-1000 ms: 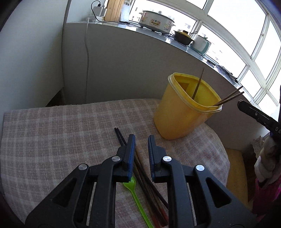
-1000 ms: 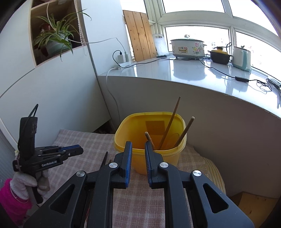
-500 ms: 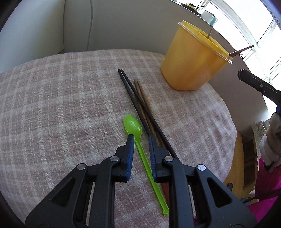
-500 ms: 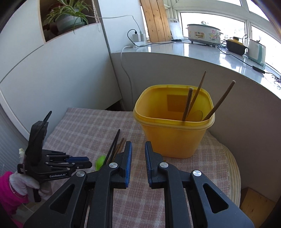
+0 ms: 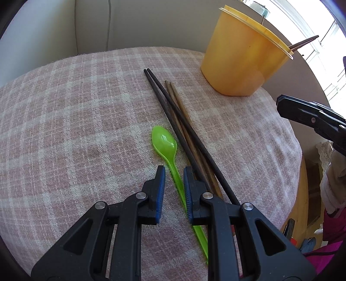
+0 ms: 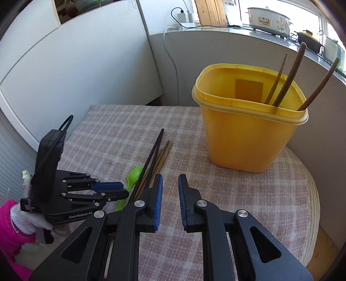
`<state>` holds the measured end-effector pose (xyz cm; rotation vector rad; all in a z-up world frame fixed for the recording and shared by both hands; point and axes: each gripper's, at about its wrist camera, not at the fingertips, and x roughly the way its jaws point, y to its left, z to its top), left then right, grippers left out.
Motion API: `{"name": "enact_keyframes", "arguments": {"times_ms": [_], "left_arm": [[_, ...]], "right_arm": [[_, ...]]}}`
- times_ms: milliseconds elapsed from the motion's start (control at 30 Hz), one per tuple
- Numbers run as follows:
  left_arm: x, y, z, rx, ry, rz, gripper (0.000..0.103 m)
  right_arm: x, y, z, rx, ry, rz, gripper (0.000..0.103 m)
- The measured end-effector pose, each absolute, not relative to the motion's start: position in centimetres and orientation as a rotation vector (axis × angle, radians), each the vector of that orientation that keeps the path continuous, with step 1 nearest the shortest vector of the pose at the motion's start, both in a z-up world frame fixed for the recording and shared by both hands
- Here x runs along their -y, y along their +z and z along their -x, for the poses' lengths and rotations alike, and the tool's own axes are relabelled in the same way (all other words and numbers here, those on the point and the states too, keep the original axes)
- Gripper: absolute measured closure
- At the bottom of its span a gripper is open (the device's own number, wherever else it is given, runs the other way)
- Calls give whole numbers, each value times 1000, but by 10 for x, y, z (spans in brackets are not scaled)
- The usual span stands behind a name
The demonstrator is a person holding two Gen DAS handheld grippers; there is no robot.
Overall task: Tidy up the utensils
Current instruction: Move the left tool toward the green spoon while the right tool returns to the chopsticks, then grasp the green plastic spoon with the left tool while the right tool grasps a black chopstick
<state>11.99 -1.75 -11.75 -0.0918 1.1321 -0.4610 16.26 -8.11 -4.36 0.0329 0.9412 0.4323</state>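
A green plastic spoon (image 5: 164,140) lies on the checked cloth beside two black chopsticks (image 5: 156,85) and two brown ones (image 5: 176,97). My left gripper (image 5: 174,168) hovers just over the spoon's handle, open by a narrow gap, its pads not touching it. A yellow tub (image 6: 244,136) stands at the far right of the table with three brown chopsticks (image 6: 289,75) leaning inside. My right gripper (image 6: 170,176) is open by a similar gap and empty, in front of the tub and right of the chopsticks. The left gripper (image 6: 124,190) and spoon (image 6: 134,173) also show in the right wrist view.
The pink checked cloth (image 5: 75,118) covers a round table whose edge drops off at the right. A white wall panel and a grey ledge rise behind it. Cookers (image 6: 268,16) and cables sit on the ledge. A white-gloved hand (image 6: 23,220) with a pink sleeve holds the left gripper.
Both grippers have sunk and tipped down toward the table. The left one has closed in over the green spoon's handle. The tub looks nearer in the right wrist view. Jaw gaps are unchanged.
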Motion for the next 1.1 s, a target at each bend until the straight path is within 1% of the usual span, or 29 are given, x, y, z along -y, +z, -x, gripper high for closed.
{"name": "enact_keyframes", "arguments": {"times_ms": [133, 167, 233, 467, 733, 1100], "left_arm": [[33, -125, -121, -1126, -451, 75, 88], [37, -126, -121, -1122, -448, 65, 88], [40, -126, -123, -1117, -444, 49, 88], [56, -131, -131, -1090, -430, 3, 88], [46, -134, -137, -1087, -425, 3, 91], [31, -135, -145, -1140, -448, 40, 91]], "right_arm": [[72, -55, -168, -991, 458, -24, 89], [69, -58, -168, -1007, 465, -23, 85], [63, -65, -171, -1031, 484, -23, 83], [47, -84, -184, -1092, 506, -32, 83], [32, -99, -205, -1166, 522, -62, 83], [17, -118, -225, -1254, 498, -45, 83]]}}
